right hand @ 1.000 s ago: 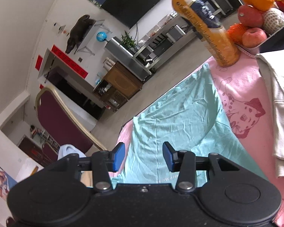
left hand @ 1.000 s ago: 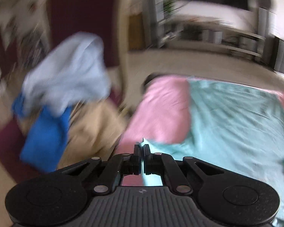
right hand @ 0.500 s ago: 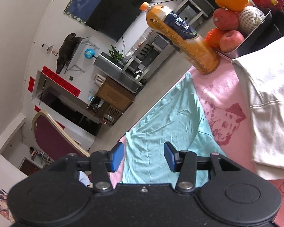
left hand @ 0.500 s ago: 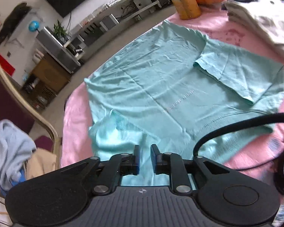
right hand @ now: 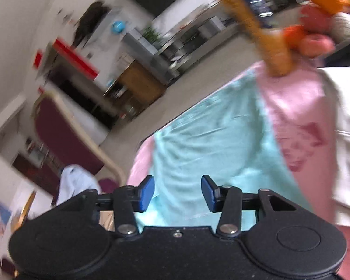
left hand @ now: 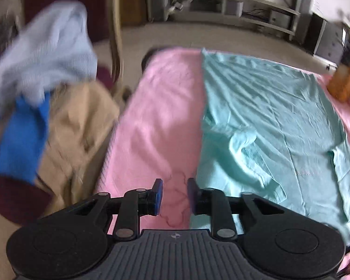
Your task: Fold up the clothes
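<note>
A teal T-shirt [left hand: 268, 116] lies spread flat on the pink tablecloth [left hand: 158, 116], with one sleeve folded in and a rumpled fold near its left edge. My left gripper [left hand: 172, 186] hovers over the pink cloth just left of the shirt's edge. Its jaws stand apart and are closing, with nothing between them. In the right wrist view my right gripper [right hand: 177, 184] hangs above the near part of the same T-shirt [right hand: 210, 144]. Its jaws are apart, closing a little, and hold nothing. Both views are blurred.
A maroon chair [right hand: 65, 135] left of the table carries a heap: a light blue garment [left hand: 46, 53], a blue one [left hand: 18, 144] and a beige one [left hand: 81, 128]. An orange drink bottle [right hand: 263, 35], fruit [right hand: 322, 23] and a folded white garment [right hand: 345, 140] sit at the right.
My left gripper, shut on the shirt's edge a second ago, now stands apart and empty. Its view swung over the shirt and back to the table's left edge. The right view shifted slightly.
</note>
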Motion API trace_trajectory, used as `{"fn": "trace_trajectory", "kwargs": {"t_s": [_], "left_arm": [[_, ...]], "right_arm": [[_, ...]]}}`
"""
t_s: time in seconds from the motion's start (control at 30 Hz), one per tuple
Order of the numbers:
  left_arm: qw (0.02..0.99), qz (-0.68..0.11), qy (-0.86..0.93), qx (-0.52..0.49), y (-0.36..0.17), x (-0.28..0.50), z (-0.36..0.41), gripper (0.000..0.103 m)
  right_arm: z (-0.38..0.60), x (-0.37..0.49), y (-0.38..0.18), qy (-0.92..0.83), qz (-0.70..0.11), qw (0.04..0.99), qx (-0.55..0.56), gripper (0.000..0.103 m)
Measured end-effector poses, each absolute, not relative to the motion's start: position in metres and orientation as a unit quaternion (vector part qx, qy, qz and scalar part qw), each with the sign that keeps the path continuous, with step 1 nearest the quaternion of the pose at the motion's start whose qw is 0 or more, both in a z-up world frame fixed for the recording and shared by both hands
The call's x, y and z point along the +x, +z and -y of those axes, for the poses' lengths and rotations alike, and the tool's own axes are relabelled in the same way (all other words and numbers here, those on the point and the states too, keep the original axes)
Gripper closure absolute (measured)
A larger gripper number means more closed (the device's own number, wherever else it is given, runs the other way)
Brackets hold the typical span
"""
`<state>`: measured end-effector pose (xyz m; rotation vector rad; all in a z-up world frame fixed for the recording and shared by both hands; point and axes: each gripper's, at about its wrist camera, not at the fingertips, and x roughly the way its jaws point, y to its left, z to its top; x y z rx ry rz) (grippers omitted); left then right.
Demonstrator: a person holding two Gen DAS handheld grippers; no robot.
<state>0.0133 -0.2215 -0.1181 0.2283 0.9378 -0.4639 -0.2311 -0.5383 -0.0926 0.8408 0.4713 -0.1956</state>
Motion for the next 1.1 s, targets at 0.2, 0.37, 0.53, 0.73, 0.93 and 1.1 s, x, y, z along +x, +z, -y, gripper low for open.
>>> {"fn": "trace_trajectory", "kwargs": {"t_s": [0.2,0.37,0.53,0.73,0.93,1.1], "left_arm": [[0.825,-0.505,-0.233,0.104,-0.149,0.026,0.228,0.087],[0.813,-0.508,-0.230,0.169,-0.163,0.023,0.236,0.082],[0.816,-0.495,-0.232,0.190,-0.161,0.016,0.237,0.082],[0.817,-0.490,-0.233,0.196,-0.162,0.013,0.238,0.082],[0.818,-0.482,-0.233,0.209,-0.165,0.012,0.242,0.082],[0.816,-0.496,-0.234,0.182,-0.166,0.018,0.237,0.081]], "right_arm": [[0.489,-0.121,-0.101,-0.047,-0.356,0.879,0.315,0.068],[0.469,-0.051,-0.140,-0.024,-0.399,0.855,0.330,0.067],[0.465,-0.011,-0.167,-0.050,-0.416,0.838,0.349,0.066],[0.465,-0.001,-0.183,-0.050,-0.406,0.831,0.378,0.100],[0.458,0.003,-0.181,-0.120,-0.400,0.867,0.272,0.101],[0.457,0.004,-0.182,-0.118,-0.423,0.860,0.258,0.086]]}}
